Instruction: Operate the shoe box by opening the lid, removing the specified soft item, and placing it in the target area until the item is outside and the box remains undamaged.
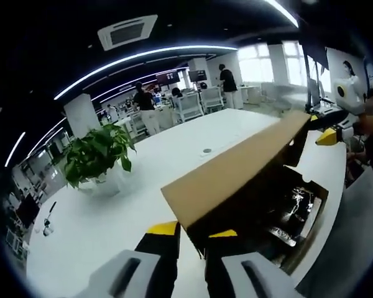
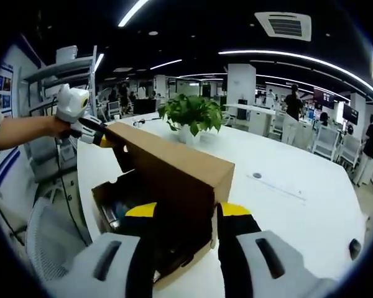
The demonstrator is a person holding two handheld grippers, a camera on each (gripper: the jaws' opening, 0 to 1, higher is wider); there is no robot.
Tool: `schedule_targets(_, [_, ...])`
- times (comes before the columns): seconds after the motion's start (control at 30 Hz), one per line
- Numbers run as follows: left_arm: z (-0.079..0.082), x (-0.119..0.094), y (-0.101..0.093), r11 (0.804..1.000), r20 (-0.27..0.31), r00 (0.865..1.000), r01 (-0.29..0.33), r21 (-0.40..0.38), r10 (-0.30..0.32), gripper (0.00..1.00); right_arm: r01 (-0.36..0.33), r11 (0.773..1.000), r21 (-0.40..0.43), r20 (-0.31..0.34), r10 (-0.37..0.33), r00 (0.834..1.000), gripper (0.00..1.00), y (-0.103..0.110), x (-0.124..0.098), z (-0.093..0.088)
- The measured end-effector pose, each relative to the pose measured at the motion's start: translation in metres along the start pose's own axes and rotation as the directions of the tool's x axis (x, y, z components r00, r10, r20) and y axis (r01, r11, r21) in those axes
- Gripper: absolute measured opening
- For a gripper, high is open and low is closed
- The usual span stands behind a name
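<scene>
- The shoe box (image 2: 121, 208) sits at the near edge of the white surface (image 2: 286, 205), its cardboard lid (image 2: 174, 164) raised on edge above the dark tray.
- Inside I can make out dark contents with some pale glints (image 1: 295, 202), but I cannot pick out the soft item itself (too dim in there).
- My left tongs (image 1: 196, 234) straddle one end of the lid, yellow tips on either side of the cardboard; they look clamped on it, though I cannot tell for certain.
- My right tongs (image 2: 183, 211) straddle the other end in the same way; again I cannot tell whether they press or merely bracket the cardboard.
- I judge the opening step to be in hand: the lid is up, not yet set aside, and nothing is out.
- Next, I would lift the lid clear without twisting it, park it on the bare surface, then free one pair of tongs to reach in.
- Further off stand a potted plant (image 2: 193, 115), desks, chairs and several people.
</scene>
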State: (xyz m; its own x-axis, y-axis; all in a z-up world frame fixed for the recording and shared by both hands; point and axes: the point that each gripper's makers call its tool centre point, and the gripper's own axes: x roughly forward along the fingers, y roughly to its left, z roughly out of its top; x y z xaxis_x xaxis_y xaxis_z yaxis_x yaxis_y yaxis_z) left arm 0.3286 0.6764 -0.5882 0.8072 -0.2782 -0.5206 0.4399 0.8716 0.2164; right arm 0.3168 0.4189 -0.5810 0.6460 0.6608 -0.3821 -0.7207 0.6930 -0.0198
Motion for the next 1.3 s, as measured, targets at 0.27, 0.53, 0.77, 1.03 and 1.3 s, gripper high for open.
schedule_targets(0.27, [0.006, 0.008, 0.01, 1.0, 0.016, 1.0, -0.024, -0.012, 0.024, 0.06, 0.045, 0.999, -0.005, 0.009, -0.045, 0.999, 0.21, -0.019, 0.006, 0.005])
schedule_targets(0.53, [0.009, 0.015, 0.017, 0.999, 0.018, 0.999, -0.039, -0.034, 0.04, 0.05, 0.128, 0.989, -0.069, -0.011, -0.129, 0.992, 0.08, -0.039, 0.01, -0.009])
schedule_targets(0.77, [0.011, 0.021, 0.02, 0.999, 0.021, 0.999, -0.039, -0.035, 0.039, 0.05, 0.143, 0.989, -0.041, -0.075, -0.146, 0.986, 0.08, -0.037, 0.018, -0.05])
schedule_targets(1.03, [0.015, 0.03, 0.025, 0.999, 0.019, 0.999, -0.04, -0.034, 0.041, 0.05, 0.157, 0.987, -0.033, -0.11, -0.16, 0.981, 0.06, -0.044, 0.031, -0.073])
schedule_targets(1.3, [0.017, 0.037, 0.028, 0.998, 0.013, 0.999, -0.046, -0.036, 0.047, 0.05, 0.153, 0.988, -0.006, -0.136, -0.152, 0.979, 0.03, -0.048, 0.049, -0.083])
